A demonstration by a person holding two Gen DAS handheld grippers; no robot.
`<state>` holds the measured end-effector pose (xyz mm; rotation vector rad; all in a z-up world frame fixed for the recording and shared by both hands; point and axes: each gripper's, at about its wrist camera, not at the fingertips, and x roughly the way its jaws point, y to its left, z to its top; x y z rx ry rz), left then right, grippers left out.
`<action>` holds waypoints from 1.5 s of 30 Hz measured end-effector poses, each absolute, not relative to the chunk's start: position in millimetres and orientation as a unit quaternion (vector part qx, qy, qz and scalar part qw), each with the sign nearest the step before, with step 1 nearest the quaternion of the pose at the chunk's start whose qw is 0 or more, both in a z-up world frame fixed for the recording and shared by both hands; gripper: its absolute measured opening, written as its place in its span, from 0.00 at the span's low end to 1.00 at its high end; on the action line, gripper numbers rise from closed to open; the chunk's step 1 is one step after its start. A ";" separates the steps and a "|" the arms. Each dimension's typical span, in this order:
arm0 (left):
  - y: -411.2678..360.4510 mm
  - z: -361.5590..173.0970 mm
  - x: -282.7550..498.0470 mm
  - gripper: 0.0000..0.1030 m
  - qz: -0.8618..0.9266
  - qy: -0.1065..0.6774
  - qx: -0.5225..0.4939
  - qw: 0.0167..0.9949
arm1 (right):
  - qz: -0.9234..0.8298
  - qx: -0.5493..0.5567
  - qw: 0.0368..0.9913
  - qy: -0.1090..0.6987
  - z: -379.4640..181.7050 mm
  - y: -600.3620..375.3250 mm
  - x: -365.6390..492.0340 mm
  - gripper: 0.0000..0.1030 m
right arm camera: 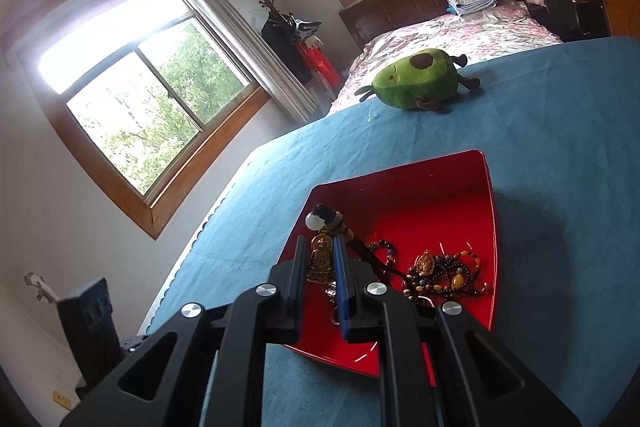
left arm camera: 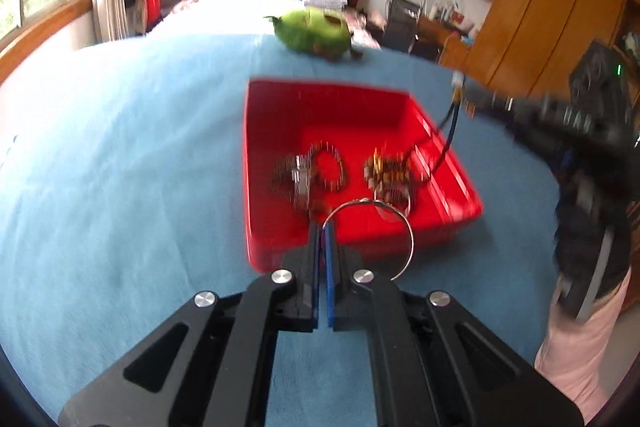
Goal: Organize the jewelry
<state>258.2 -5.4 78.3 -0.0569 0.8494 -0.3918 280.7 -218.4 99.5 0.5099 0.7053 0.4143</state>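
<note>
A thin silver bangle (left arm camera: 404, 231) is pinched at its rim between the pressed-together pads of the left gripper (left arm camera: 323, 227), and it is held above the near edge of the red tray (left arm camera: 280, 99), which rests on the blue bedspread (left arm camera: 120, 147). The hoop hangs to the right of the fingertips, so only a short arc of it is clamped.

A gold figure pendant (right arm camera: 320, 259) is gripped flat between the narrowly parted pads of the right gripper (right arm camera: 320, 255); its white bead (right arm camera: 314, 221) and dark cord (right arm camera: 368, 255) trail from it down into the tray. The pendant is held over the tray's near left corner in the right wrist view.

Inside the tray, two heaps are seen: a dark beaded bracelet cluster (left arm camera: 316, 171) toward the left and a multicoloured bead strand (right arm camera: 444, 275) with a second gold charm toward the right.

The bangle is judged to be light, stiff and slippery; on so small a contact it could swing or slide out, so a hold square across the wire is preferred. The pendant is judged rigid and somewhat heavier, best taken by its flat faces as now. The cord and bead strands are limp and prone to tangling, and would be lifted by a bead or charm, not by a loose loop. A green avocado plush (right arm camera: 416, 79) lies well beyond the tray.
</note>
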 end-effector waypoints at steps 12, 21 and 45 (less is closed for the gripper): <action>-36.3 51.9 334.4 0.01 -0.139 0.434 -0.034 0.889 | 0.160 0.233 0.880 0.381 63.3 -220.4 305.5 0.12; -38.4 34.2 354.1 0.10 -0.140 0.457 -0.044 0.877 | 0.143 0.222 0.865 0.427 40.6 -218.2 318.6 0.32; -12.0 111.6 233.3 0.44 -0.120 0.355 -0.027 0.927 | 0.163 0.196 0.901 0.351 113.8 -206.9 230.9 0.33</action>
